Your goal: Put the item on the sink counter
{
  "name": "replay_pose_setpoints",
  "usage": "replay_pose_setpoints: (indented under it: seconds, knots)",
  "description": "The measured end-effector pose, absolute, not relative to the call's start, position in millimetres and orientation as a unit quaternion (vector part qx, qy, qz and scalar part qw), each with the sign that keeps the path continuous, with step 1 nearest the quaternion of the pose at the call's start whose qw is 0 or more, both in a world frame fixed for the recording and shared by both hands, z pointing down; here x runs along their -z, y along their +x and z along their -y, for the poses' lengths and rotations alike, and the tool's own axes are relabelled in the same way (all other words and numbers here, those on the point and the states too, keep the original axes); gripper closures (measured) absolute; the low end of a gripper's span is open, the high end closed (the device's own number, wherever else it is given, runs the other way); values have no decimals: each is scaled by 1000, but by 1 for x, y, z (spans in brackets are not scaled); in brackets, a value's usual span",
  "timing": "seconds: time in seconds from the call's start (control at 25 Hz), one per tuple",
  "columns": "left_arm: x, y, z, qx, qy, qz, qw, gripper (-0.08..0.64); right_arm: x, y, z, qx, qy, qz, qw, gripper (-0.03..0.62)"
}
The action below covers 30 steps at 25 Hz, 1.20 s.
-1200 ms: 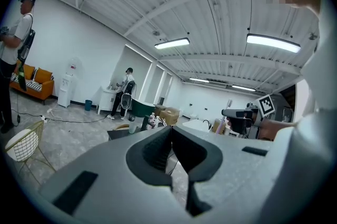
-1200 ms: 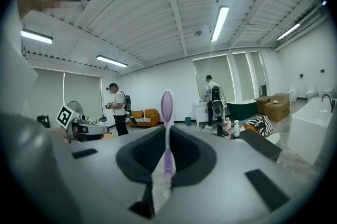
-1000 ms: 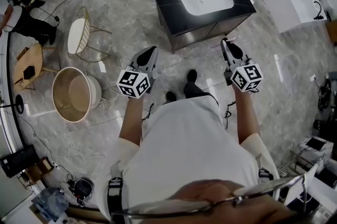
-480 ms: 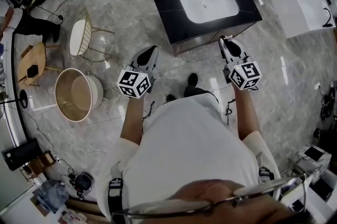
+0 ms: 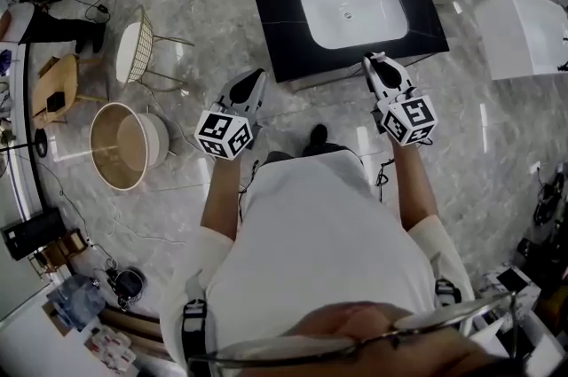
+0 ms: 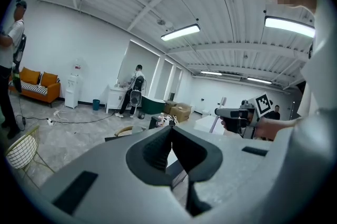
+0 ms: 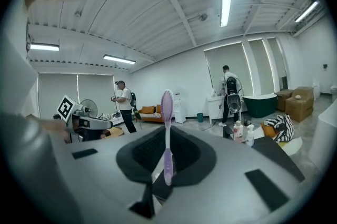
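Where the grey floor (image 5: pixel 195 20) is meeting it at the top of the head view, one black sink counter (image 5: pixel 275 20) is standing, holding one white basin (image 5: pixel 353 13). Two grippers are pointing toward it. The left gripper (image 5: pixel 253 84) is hanging short of the counter's front edge, its jaws pressing together on nothing. The right gripper (image 5: pixel 377 63) is reaching that edge. One purple toothbrush (image 7: pixel 167 133) is standing upright, the right fingers (image 7: pixel 142 152) pinching its handle, its bristle head rising past their tips, not yet on the counter.
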<state>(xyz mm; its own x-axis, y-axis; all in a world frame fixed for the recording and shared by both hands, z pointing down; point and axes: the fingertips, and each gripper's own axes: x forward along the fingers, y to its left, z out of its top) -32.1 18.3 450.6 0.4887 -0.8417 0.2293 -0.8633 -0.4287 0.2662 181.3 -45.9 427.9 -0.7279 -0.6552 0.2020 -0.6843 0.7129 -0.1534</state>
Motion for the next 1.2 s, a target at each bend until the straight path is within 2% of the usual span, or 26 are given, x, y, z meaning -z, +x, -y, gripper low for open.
replay_pose_setpoints:
  seconds: [0.52,1.2]
  knots:
    - [-457,-10,33,-39,834,519,184,555,-442,192,102,-120,340,930,74,561]
    - [-496,-41,150,-54,865,455,206,555,-463,160,186,-134,397,902,104,561]
